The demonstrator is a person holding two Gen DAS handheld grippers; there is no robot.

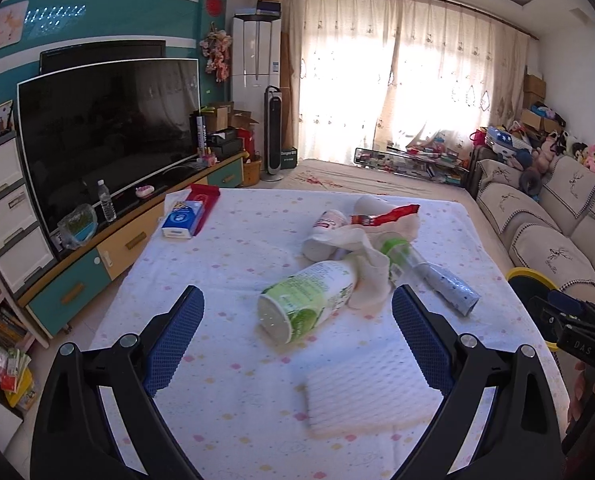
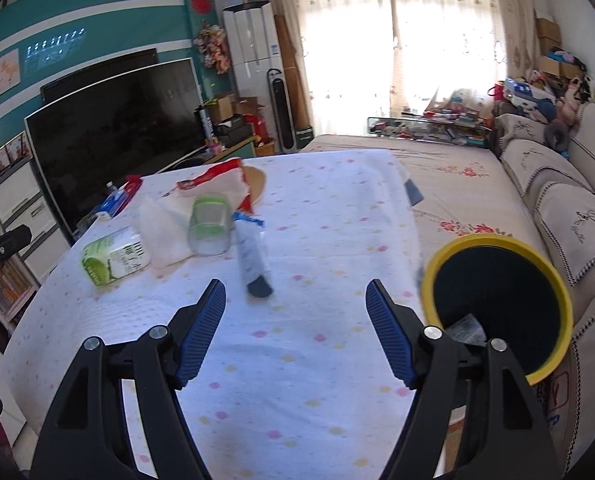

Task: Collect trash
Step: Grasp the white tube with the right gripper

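Note:
A green-and-white bottle (image 1: 307,304) lies on its side on the dotted tablecloth (image 1: 225,380), just ahead of my open, empty left gripper (image 1: 297,316). Behind it lie a crumpled white cloth (image 1: 371,276), a clear cup with a green band (image 1: 397,252), a silver-blue tube wrapper (image 1: 447,284), a white cup (image 1: 325,228) and a red wrapper (image 1: 389,214). A white napkin (image 1: 369,396) lies near my left gripper. My right gripper (image 2: 295,300) is open and empty, just short of the tube wrapper (image 2: 251,254). The yellow-rimmed bin (image 2: 497,304) stands right of the table, with a wrapper inside.
A blue tissue pack (image 1: 183,220) and red box (image 1: 205,194) lie at the table's far left. A TV (image 1: 109,132) on a cabinet runs along the left. A sofa (image 2: 557,184) is on the right, a bed-like surface (image 2: 437,168) beyond the table.

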